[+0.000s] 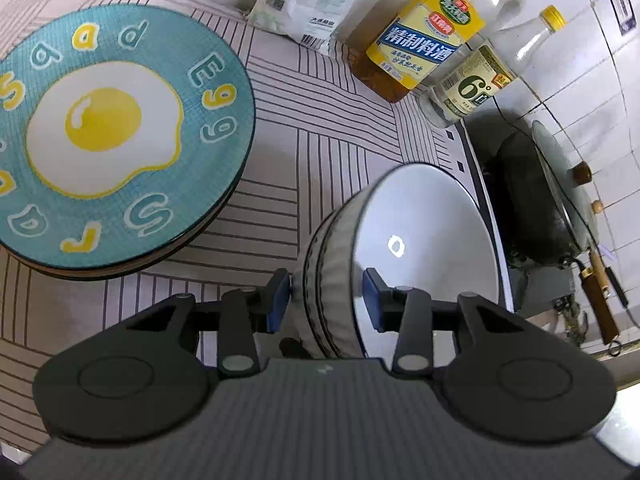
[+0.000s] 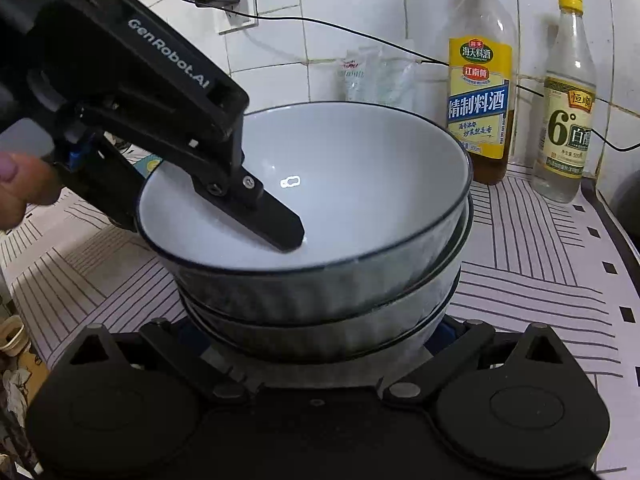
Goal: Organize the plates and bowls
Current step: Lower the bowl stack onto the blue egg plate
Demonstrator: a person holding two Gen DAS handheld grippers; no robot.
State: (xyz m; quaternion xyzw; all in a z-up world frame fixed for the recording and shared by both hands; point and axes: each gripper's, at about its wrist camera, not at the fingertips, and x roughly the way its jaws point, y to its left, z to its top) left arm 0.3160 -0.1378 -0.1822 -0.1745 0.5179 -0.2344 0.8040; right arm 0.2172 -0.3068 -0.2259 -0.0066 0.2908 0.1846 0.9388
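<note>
Two piles found on the striped mat (image 1: 320,140): an egg-print plate (image 1: 120,120) topping a low pile of plates, and, well apart from it, a bowl stack (image 2: 320,288) of what look like three nested white bowls, standing near two bottles (image 2: 480,92) at the tiled wall. No loose plate or bowl seen in either view.

Judged far along: sorting by kind apparently done. Left to do, at most: seating the top bowl squarely and placing the stack finally.

Left gripper (image 1: 326,300) found clamped over the near wall of the bowl stack, one pad inside the top bowl, the other on the outer side. Right gripper (image 2: 316,336) found with jaws spread wide either side of the stack's base; pads mostly hidden by the bowls, so cannot tell whether pressing or merely flanking.

Orientation: mouths up, stack axis close to vertical, top bowl seemingly sitting a little askew on those below. Round in plan, so no long axis to report.
</note>
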